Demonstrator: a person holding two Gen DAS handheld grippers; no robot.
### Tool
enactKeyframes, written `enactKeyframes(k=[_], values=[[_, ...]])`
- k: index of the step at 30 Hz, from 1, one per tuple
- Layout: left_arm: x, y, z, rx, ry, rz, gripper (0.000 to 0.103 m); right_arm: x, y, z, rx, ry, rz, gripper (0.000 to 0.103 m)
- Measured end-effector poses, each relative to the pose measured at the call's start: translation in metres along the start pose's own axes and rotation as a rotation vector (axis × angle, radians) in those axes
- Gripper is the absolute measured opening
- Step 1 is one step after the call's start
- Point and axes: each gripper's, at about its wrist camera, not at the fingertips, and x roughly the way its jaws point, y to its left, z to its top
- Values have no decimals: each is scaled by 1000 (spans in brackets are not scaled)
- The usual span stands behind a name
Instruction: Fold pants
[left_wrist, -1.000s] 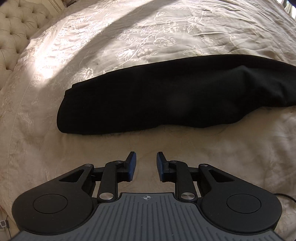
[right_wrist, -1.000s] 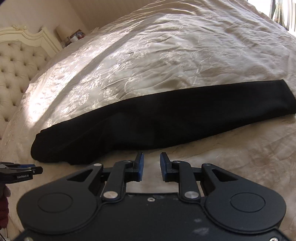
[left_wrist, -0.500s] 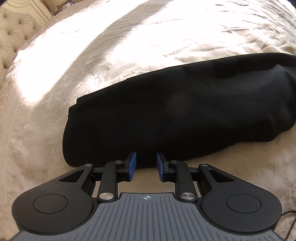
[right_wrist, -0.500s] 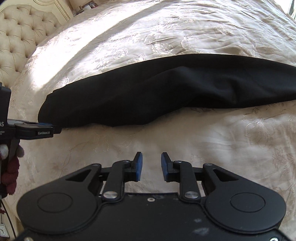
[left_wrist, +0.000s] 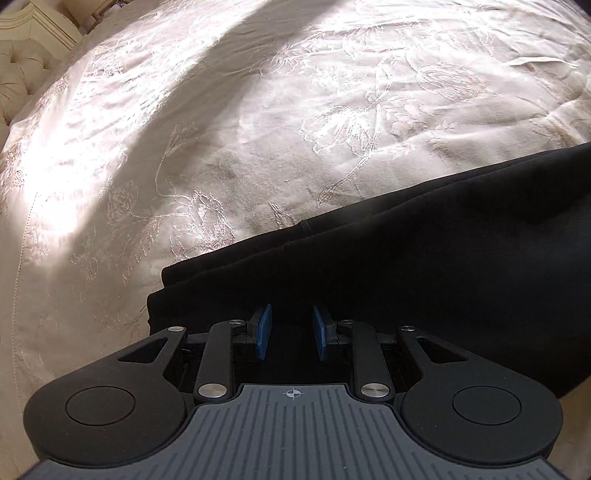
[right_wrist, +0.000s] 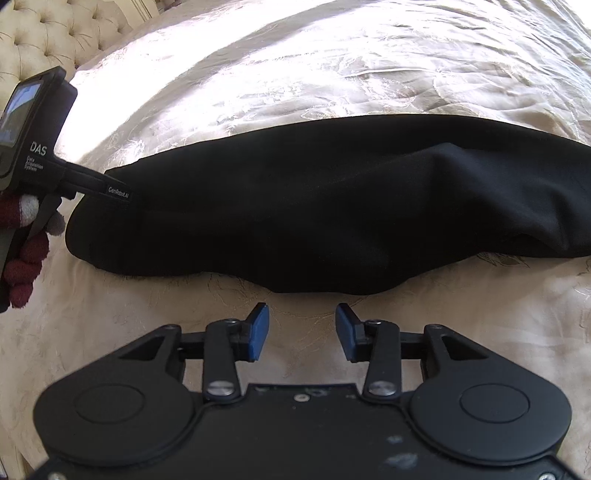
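Black pants (right_wrist: 332, 206) lie folded lengthwise in a long band across the cream bedspread (right_wrist: 332, 55). My right gripper (right_wrist: 301, 328) hovers over bare bedspread just short of the pants' near edge; its jaws are opening and nothing is between them. In the left wrist view my left gripper (left_wrist: 291, 326) hangs over the left end of the pants (left_wrist: 424, 280), its blue pads (left_wrist: 264, 330) a narrow gap apart and gripping nothing. The right wrist view shows the left gripper's body (right_wrist: 37, 147) at that end, held by a hand in a dark red glove (right_wrist: 22, 266).
An embroidered cream bedspread (left_wrist: 258, 129) covers the whole bed, with bright sunlight on its far left. A tufted headboard (right_wrist: 55, 29) stands at the upper left and shows in the left wrist view as the headboard (left_wrist: 18, 74).
Both grippers have come closer to the pants and lower. The left one now stands over the pants' left end. The right jaws have spread wider.
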Motion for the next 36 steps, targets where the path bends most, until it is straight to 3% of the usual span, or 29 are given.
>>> enactKeyframes(k=[4, 7, 12, 15, 18, 23, 26, 31, 36], values=[[2, 0, 4, -12, 7, -7, 24, 15, 5, 6, -33, 34, 17, 43], [-18, 4, -2, -49, -46, 17, 24, 13, 12, 19, -84, -12, 27, 43], [-75, 4, -25, -127, -160, -101, 24, -2, 0, 52, 10, -99, 74, 43], [-93, -13, -49, -96, -182, -169, 24, -3, -13, 64, 60, -103, 99, 43], [-80, -37, -64, -16, -152, -247, 24, -3, -22, 68, 112, -91, 122, 42], [-50, -76, -69, 132, -127, -236, 24, -8, -38, 70, 243, -84, 156, 42], [-45, -75, -56, 108, -130, -218, 24, -17, -40, 69, 271, -97, 149, 42], [-50, -39, -32, -16, -139, -269, 23, -34, -41, 57, 243, -105, 124, 42], [-44, -27, -17, -16, -103, -310, 23, -47, -18, 24, 5, -96, 51, 43]])
